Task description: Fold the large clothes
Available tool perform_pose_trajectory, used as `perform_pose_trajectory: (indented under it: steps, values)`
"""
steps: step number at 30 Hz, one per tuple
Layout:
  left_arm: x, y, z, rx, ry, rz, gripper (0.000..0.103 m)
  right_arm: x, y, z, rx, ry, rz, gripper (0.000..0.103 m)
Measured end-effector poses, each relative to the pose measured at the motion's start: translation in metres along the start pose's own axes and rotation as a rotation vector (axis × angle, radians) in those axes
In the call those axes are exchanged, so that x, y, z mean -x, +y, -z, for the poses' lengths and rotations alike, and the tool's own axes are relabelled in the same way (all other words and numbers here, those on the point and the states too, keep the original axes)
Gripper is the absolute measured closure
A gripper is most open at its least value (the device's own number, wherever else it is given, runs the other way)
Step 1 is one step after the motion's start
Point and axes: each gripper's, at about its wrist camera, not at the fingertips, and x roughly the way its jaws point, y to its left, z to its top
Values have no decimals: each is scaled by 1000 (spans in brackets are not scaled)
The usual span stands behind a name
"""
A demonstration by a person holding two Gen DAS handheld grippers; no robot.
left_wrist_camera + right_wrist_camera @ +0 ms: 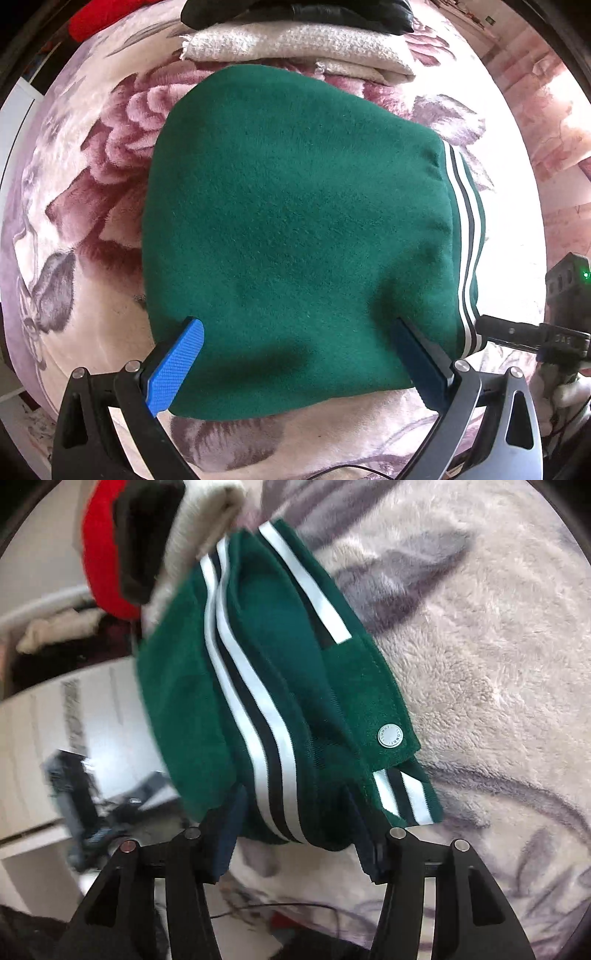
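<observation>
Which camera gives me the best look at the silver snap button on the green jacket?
The right wrist view: the silver snap button sits in plain sight on the green jacket, near the striped hem. The left wrist view shows only the jacket's plain back and a striped edge, no button.

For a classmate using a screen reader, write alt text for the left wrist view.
A folded green garment with white and dark stripes lies on a floral fleece blanket, framed by the open left gripper and its blue pads. Beyond it sits a folded cream knit.
</observation>
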Motion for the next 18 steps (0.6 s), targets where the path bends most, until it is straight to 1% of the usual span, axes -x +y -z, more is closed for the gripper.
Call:
perform_pose_trajectory:
  steps: [1, 2, 3, 4, 5, 7, 10, 11, 13, 15, 16, 17, 18]
  values:
    - [1, 0, 1, -3, -3, -1, 0, 0, 3, 1, 16, -10, 33, 58]
    - [1, -1, 1, -4, -6, -3, 0, 1, 7, 2, 36, -9, 70, 79]
    - [1, -1, 1, -3, -9, -7, 0, 0, 13, -1, 58, -14, 97, 87]
    - [3, 0, 3, 0, -13, -11, 0, -4, 24, -12, 60, -16, 92, 100]
    - [5, 3, 4, 7, -18, -10, 0, 5, 25, -10, 56, -49, 112, 100]
    - [15, 13, 5, 34, -36, -6, 0, 5, 42, -2, 75, -73, 168, 100]
    - [35, 37, 6, 96, -80, -7, 0, 20, 37, 5, 56, -115, 235, 101]
    - [41, 48, 6, 118, -94, -15, 0, 18, 27, 3, 26, -98, 240, 101]
    - [50, 70, 6, 146, -115, -48, 0, 12, 16, 1, -21, -95, 248, 101]
    - [53, 89, 8, 161, -127, -84, 0, 9, 13, -4, -21, -72, 247, 101]
    - [51, 102, 10, 171, -129, -93, 0, 9, 13, -8, -26, -65, 236, 100]
    - [49, 108, 11, 177, -132, -88, 0, 11, 12, -12, -28, -49, 205, 99]
    - [43, 121, 13, 184, -137, -68, 0, 11, 11, -17, -27, -31, 172, 99]
